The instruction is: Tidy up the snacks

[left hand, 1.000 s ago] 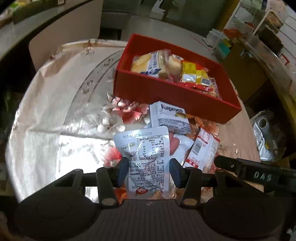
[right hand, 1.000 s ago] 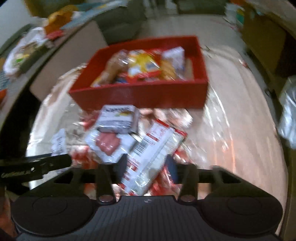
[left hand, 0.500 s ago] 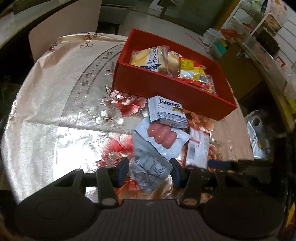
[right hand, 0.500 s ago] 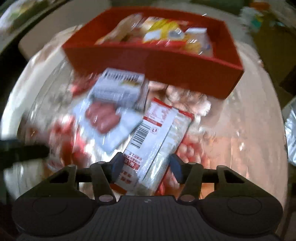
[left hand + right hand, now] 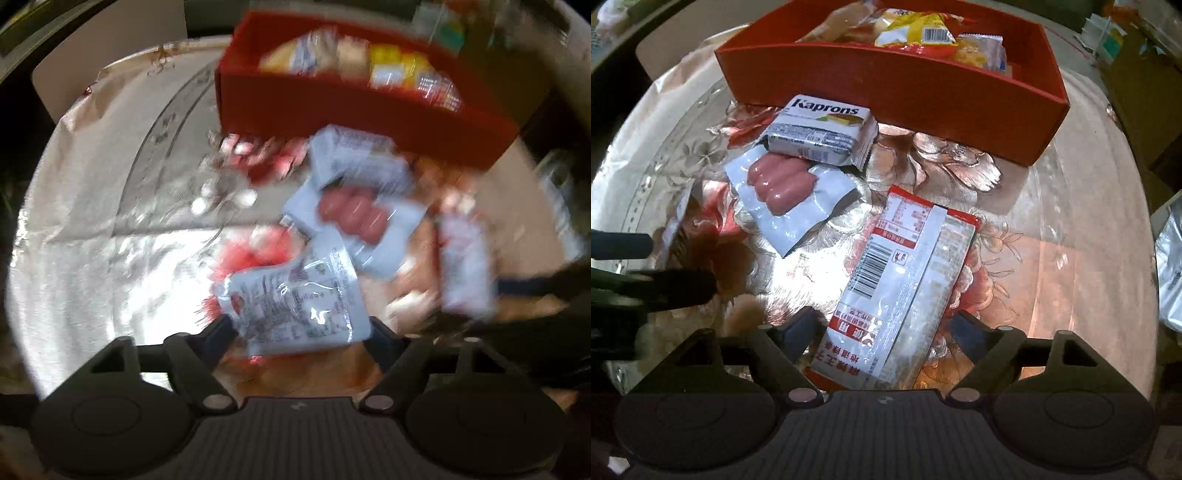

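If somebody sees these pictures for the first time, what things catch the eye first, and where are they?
The red box at the far side of the table, already holding snack bags, stands out first. In front of it lie the Kaprons pack and, partly under it, the pink sausage pack. Nearest, the red-and-white packet lies between the open fingers of the right tool.

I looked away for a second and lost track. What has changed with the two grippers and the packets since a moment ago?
The left gripper held the white printed packet up, lowered it, and its jaws have just been opening; the packet lies loose between them. The right gripper also opened around the long red-and-white packet, flat on the cloth. The red box, Kaprons pack and sausage packet stayed put.
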A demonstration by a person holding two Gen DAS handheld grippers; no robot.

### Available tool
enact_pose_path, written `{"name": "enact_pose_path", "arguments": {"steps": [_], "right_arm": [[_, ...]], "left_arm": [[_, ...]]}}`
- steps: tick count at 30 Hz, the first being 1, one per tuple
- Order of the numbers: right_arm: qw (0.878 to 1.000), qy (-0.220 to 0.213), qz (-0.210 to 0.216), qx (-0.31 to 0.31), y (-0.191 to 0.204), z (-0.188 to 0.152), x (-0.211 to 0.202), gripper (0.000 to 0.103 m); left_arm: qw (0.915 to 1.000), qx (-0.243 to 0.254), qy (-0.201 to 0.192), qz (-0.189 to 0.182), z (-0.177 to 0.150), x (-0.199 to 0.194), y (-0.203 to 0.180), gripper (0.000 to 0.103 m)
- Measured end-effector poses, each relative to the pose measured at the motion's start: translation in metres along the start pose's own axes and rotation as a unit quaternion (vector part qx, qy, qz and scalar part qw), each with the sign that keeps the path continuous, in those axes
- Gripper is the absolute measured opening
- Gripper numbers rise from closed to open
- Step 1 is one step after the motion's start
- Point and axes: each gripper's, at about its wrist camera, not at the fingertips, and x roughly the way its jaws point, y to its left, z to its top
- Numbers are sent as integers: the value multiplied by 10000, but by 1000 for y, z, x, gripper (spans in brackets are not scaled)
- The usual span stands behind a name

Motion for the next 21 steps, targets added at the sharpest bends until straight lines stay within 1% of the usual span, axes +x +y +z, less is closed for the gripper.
{"name": "enact_pose_path", "arguments": {"steps": [1,3,4,8,9,10,11,12,13,16,18,19,20,21], "right_arm": [[10000,-29,-14,-16,-2,0,-2,71],[9999,-81,96,33,-10,-1,-7,66],[9997,-103,203,88,-16,-2,-9,65],[9991,-163,346,205,-28,-7,-14,63],[9988,-205,381,239,-30,-7,-17,63],[9984,-267,416,270,-30,-7,-20,62],[9979,-335,465,300,-31,-6,-24,62],[9972,-409,526,330,-33,-7,-31,62],[9963,-491,606,365,-34,-8,-39,61],[9952,-580,683,395,-35,-5,-44,61],[9955,-533,690,378,-34,-4,-41,61],[9959,-493,670,365,-34,-4,-38,61],[9961,-464,658,363,-34,-4,-35,61],[9962,-440,658,369,-35,-4,-32,61]], "left_arm": [[9999,129,-71,57,-3,-1,-3,69],[9991,362,-155,129,-5,-5,-9,64],[9991,368,-173,92,-4,-7,-9,60],[9995,10,-51,-298,-2,-14,0,55],[9994,-29,-64,-333,-2,-16,1,50],[9992,-42,-109,-390,-3,-21,2,34],[9984,-98,-90,-548,-2,-25,3,21],[9976,-168,-75,-661,-1,-27,5,21],[9974,-220,-88,-688,-1,-29,7,21],[9990,-195,-12,-397,-1,-21,9,21],[9986,-310,16,-437,2,-22,15,24],[9978,-413,13,-524,4,-24,20,33],[9970,-479,-21,-608,6,-28,24,49],[9967,-427,-96,-678,9,-33,27,57]]}}
